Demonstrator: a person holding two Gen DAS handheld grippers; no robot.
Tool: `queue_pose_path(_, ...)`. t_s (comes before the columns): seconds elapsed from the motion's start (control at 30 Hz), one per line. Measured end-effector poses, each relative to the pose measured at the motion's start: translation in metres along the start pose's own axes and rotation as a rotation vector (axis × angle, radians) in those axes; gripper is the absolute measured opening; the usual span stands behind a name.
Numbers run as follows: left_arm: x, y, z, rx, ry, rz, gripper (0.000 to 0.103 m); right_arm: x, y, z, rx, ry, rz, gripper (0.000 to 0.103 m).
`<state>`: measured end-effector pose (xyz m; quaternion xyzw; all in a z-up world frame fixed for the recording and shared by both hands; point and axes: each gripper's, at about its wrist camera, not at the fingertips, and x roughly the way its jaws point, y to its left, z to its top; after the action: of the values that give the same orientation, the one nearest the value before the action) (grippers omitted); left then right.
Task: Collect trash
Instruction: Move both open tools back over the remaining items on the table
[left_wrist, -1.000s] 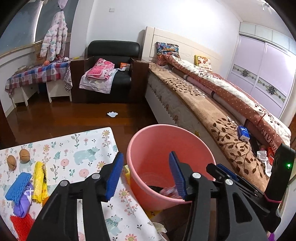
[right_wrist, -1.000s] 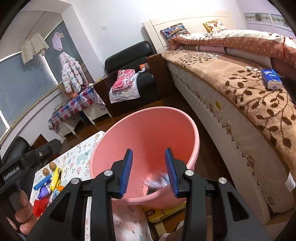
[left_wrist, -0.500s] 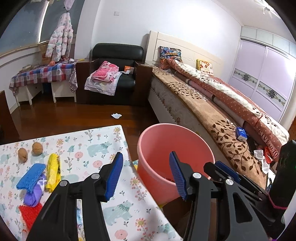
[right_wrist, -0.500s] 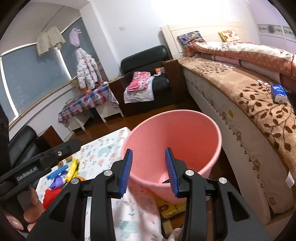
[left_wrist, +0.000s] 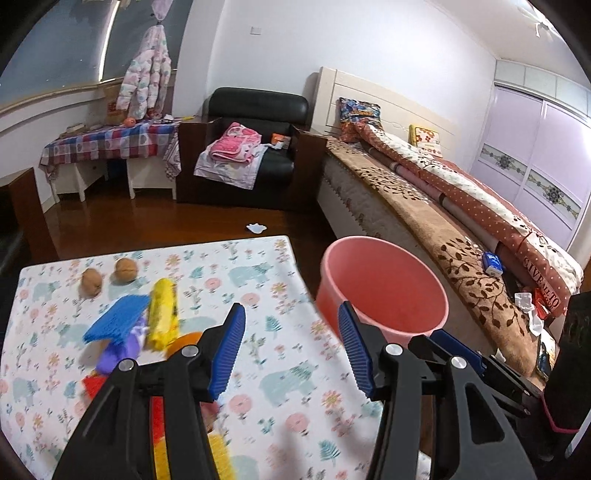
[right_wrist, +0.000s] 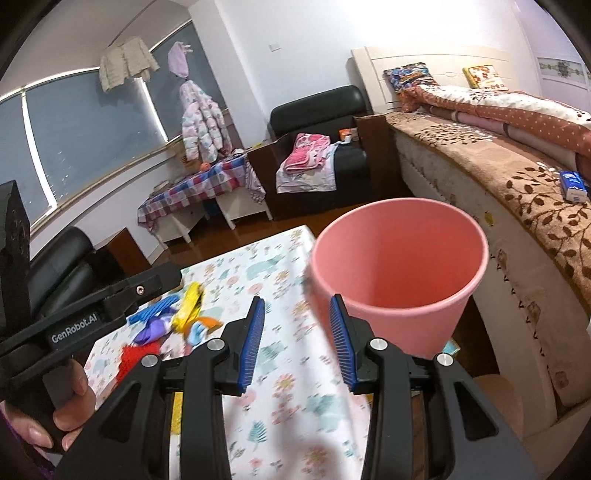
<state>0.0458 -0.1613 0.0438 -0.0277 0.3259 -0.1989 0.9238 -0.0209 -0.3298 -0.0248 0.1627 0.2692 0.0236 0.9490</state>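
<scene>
A pink bucket (left_wrist: 384, 288) (right_wrist: 399, 266) stands on the floor against the right edge of a table with a floral cloth (left_wrist: 266, 295) (right_wrist: 280, 387). On the cloth's left lies a pile of trash: a yellow wrapper (left_wrist: 162, 314) (right_wrist: 190, 306), a blue piece (left_wrist: 114, 323), a purple wrapper (left_wrist: 118, 354), red scraps (left_wrist: 92, 384) and two walnuts (left_wrist: 90, 280). My left gripper (left_wrist: 291, 343) hangs open over the cloth, right of the pile, nothing between its jaws. My right gripper (right_wrist: 297, 339) is open and empty too, just left of the bucket.
A bed with a brown blanket (left_wrist: 424, 221) runs along the right, a blue tissue pack (left_wrist: 493, 263) on it. A black armchair (left_wrist: 255, 147) with clothes and a checked side table (left_wrist: 107, 147) stand at the back. A white scrap (left_wrist: 256, 228) lies on the wooden floor.
Both grippers have pulled back from above the bucket and swung left over the table. The bucket now sits farther off, and the trash pile has come fully into view.
</scene>
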Motion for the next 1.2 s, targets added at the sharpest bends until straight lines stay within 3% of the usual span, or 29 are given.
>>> queue_pose_path(0.47, -0.033, 0.048, -0.032, -0.057, -0.003, 0.079, 0.052, -0.001, 0.044, -0.019, -0.094, 0.069, 0.078, 0.037)
queue_pose_path(0.93, -0.049, 0.083, -0.049, -0.14, -0.001, 0.118, 0.052, -0.008, 0.074, -0.028, -0.191, 0.067, 0.106, 0.037)
queue_pose_path(1.07, -0.052, 0.09, -0.053, -0.159, 0.003, 0.129, 0.052, -0.01, 0.084, -0.029, -0.237, 0.067, 0.174, 0.037)
queue_pose_path(1.2, -0.054, 0.097, -0.055, -0.176, 0.001, 0.141, 0.052, -0.008, 0.091, -0.032, -0.26, 0.079, 0.183, 0.037)
